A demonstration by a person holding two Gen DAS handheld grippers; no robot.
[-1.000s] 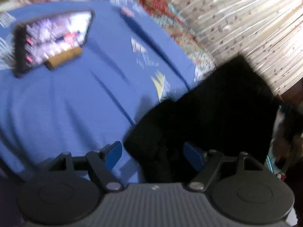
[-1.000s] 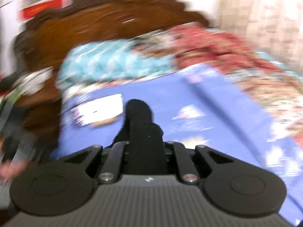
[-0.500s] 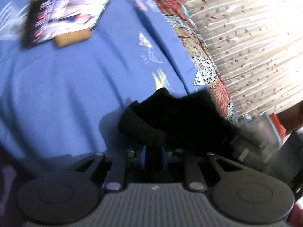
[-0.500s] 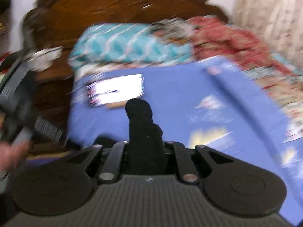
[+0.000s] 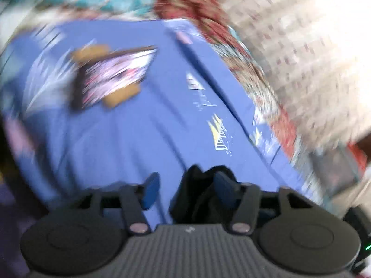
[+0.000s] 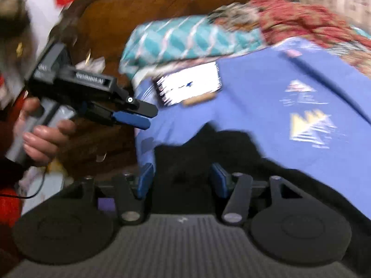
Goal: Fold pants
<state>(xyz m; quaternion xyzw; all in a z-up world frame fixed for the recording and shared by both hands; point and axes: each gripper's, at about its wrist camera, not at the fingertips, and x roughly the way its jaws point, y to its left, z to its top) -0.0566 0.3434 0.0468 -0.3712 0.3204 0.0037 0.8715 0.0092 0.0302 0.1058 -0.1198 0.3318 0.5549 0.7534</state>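
Note:
The black pants [image 6: 231, 143] lie bunched on the blue bedsheet [image 6: 266, 88], at the bed's near edge. My right gripper [image 6: 183, 180] hangs low over them, its jaws opening; dark cloth lies between the blue pads, which do not press it. In the left wrist view a fold of the pants [image 5: 201, 194] sits against the right pad, while the left pad stands over bare sheet [image 5: 129, 139]. The left gripper's [image 5: 186, 191] jaws are also opening, with no grip on the cloth. In the right wrist view a hand [image 6: 41, 136] holds the left gripper [image 6: 149, 115] beside the bed's left edge.
A lit phone [image 6: 189, 85] leans on a small brown stand further up the sheet. A teal pillow [image 6: 185, 39] and a red patterned blanket [image 6: 301, 20] lie in front of the wooden headboard [image 6: 129, 14]. A pale curtain [image 5: 301, 58] hangs to the right.
The left gripper closed on the black cloth and has since let go. The right gripper, shut on a hanging strip of cloth, came down toward the bed and released it.

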